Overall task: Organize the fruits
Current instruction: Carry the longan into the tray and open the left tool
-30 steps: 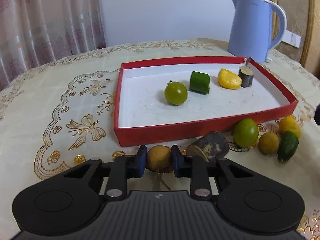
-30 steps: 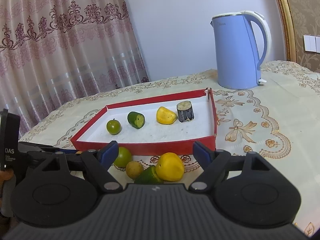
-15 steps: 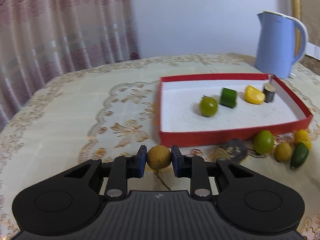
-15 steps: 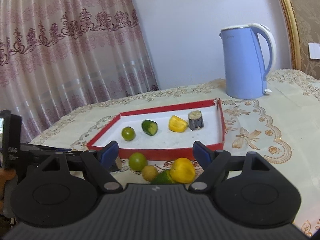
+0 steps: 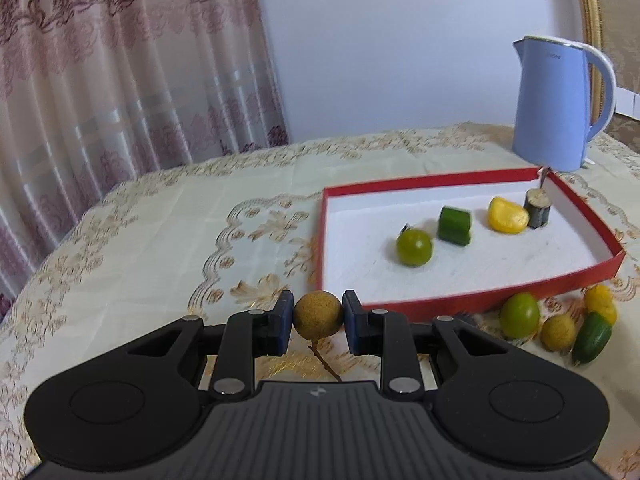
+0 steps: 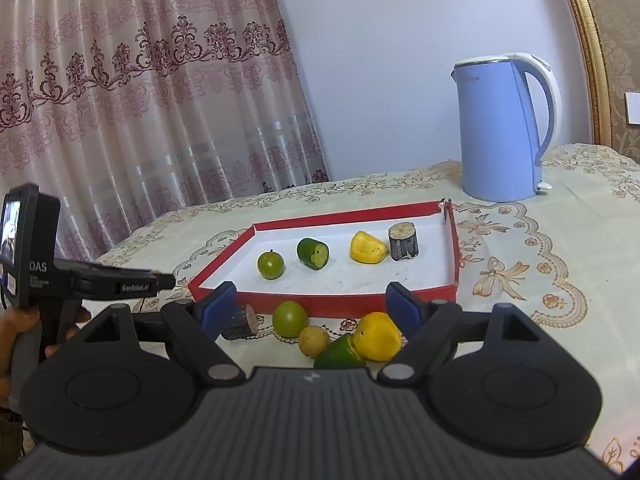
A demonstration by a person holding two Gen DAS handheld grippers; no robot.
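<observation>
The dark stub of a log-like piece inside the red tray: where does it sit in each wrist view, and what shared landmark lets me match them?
Left wrist view: the dark stub stands in the red tray's far right corner, right of the yellow piece.
Right wrist view: the same stub sits at the tray's far right, again beside the yellow piece.
Shared landmark: the blue kettle behind that tray corner.
</observation>
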